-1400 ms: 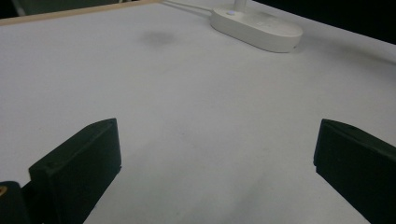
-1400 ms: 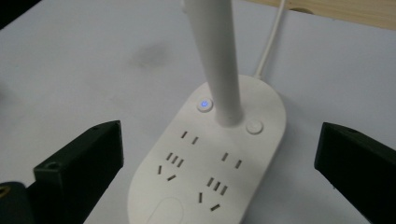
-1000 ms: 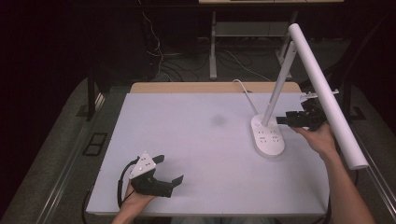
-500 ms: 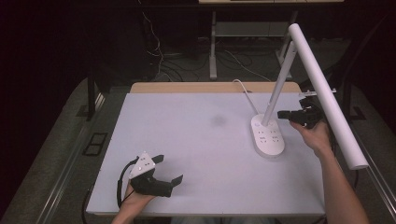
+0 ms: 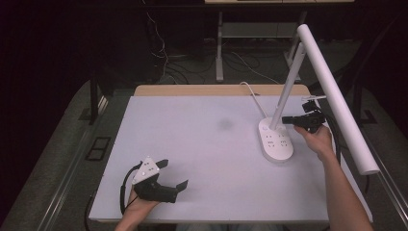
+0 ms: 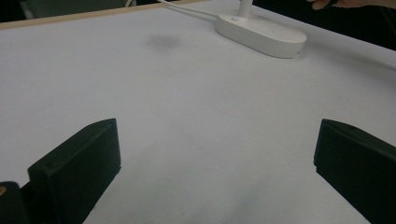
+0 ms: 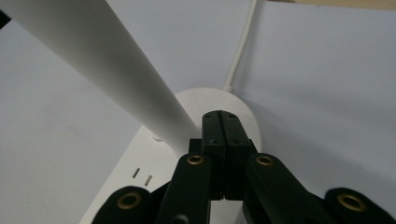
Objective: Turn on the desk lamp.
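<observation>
1. On the right half of the desk [image 5: 207, 144], a white desk lamp [image 5: 288, 96] stands on its oval base [image 5: 275, 140], which carries small socket slots on top; the base sits near the right edge, well back from the front edge.
2. From the base a slanted stem rises to a long white tube head [image 5: 337, 103] that runs out past the desk's right edge.
3. A white cord [image 5: 250, 91] leaves the back of the base and crosses the far wooden edge.
4. The right gripper [image 5: 288, 119] hovers just above the base beside the stem, its jaws pressed together with nothing between them.
5. The left gripper [image 5: 173, 175] rests near the front-left corner, close to the front edge, jaws spread wide and empty.
6. Between the two grippers lies broad bare white surface, marked by one faint grey smudge [image 5: 224, 124] near the middle.
</observation>
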A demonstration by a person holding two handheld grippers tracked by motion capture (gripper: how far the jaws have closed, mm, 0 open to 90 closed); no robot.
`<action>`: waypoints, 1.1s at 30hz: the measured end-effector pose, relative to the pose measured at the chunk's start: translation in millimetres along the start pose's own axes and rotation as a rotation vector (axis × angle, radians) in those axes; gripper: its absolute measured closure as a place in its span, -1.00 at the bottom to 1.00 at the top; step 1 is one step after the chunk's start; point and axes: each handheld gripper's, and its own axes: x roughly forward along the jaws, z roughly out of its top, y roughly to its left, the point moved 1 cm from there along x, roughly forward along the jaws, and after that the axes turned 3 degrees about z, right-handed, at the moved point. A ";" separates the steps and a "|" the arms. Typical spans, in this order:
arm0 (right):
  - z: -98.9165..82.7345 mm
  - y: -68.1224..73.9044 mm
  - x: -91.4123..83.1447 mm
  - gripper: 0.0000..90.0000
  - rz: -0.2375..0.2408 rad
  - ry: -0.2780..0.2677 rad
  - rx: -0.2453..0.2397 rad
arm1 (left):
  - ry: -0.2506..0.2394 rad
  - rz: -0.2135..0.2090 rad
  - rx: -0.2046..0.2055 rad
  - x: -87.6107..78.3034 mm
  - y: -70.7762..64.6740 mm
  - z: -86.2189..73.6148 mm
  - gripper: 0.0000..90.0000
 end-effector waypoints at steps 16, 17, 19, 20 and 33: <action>-5.7 -3.1 20.5 0.98 0.000 0.049 -0.004 | 0.000 0.003 0.001 -0.4 0.8 -0.1 -1.00; -5.8 -2.6 21.3 0.98 -0.004 0.046 0.006 | -0.001 0.002 -0.001 -0.5 0.4 -0.1 -1.00; -6.5 -3.4 21.7 0.98 -0.006 0.054 -0.012 | -0.001 0.002 0.002 -0.4 0.5 0.0 -1.00; -6.5 -3.4 21.6 0.98 -0.009 0.057 -0.014 | 0.001 0.002 0.003 -0.4 0.6 -0.1 -1.00; -10.2 -4.1 21.5 0.98 -0.019 0.027 0.003 | -0.004 0.001 0.005 -1.3 -0.9 0.4 -1.00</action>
